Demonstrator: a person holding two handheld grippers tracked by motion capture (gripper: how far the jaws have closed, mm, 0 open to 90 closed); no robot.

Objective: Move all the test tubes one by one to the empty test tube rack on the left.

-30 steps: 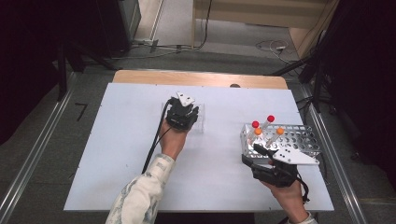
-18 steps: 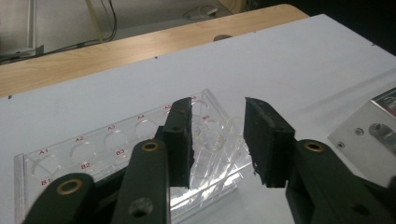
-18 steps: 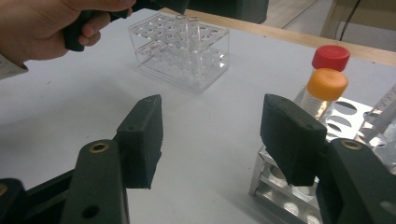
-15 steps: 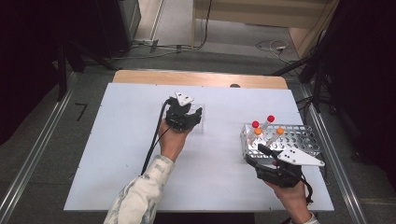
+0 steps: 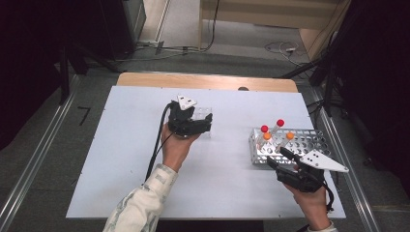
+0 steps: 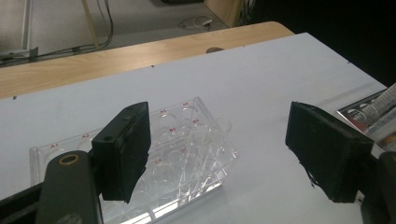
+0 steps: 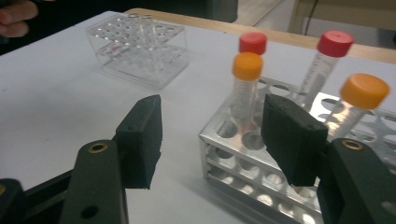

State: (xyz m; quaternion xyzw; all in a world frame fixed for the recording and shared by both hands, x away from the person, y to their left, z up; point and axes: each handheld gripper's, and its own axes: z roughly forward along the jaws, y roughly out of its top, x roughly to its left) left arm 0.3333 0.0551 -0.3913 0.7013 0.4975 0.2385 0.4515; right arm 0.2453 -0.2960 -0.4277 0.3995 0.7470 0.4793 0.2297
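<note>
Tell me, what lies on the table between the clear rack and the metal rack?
Nothing: in the high view, bare white table separates the clear rack from the metal rack.

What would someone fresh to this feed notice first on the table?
Probably the four capped plastic tubes, two red and two orange, standing in the perforated metal tube rack at the table's right, with the right gripper open just in front of it. Next, the clear acrylic tube rack near the table's middle, under the left gripper, whose jaws have just been opening with nothing between them.

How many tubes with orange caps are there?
2, both standing in the silver metal rack: one orange-capped clear plastic tube near its front corner, the other further right, leaning.
</note>
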